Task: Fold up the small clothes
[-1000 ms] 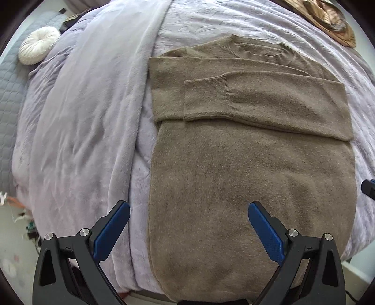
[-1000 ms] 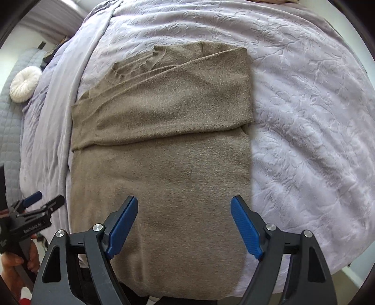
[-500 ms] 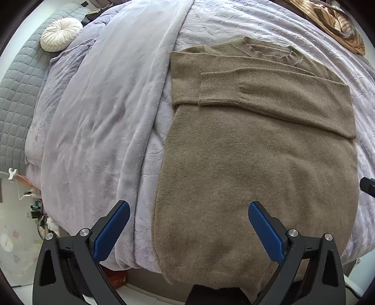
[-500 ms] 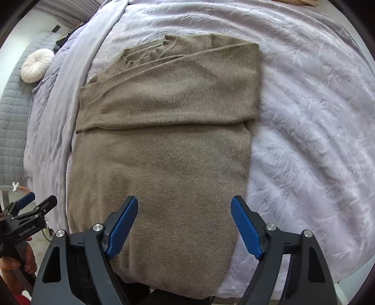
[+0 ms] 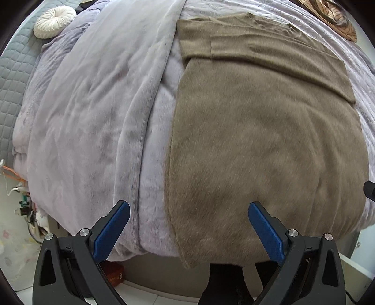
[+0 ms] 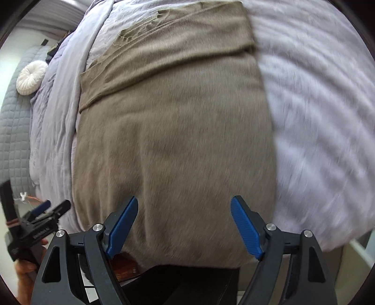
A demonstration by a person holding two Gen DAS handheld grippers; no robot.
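Observation:
A brown knit sweater (image 5: 264, 131) lies flat on a bed with both sleeves folded across its chest; its hem hangs over the near bed edge. It also shows in the right wrist view (image 6: 175, 131). My left gripper (image 5: 187, 225) is open and empty, above the hem's left corner. My right gripper (image 6: 182, 223) is open and empty, above the hem's right half. The left gripper (image 6: 44, 211) also shows at the left edge of the right wrist view.
The bed is covered by a lilac quilt (image 5: 93, 117) with a thick fold left of the sweater. A white round cushion (image 5: 55, 22) lies at the far left. A patterned brown cloth (image 5: 335, 16) lies at the far right. A brown box (image 5: 112, 273) sits on the floor under the bed edge.
Both grippers first pulled back from the sweater, then moved in low toward its hem at the bed edge. Both stayed open.

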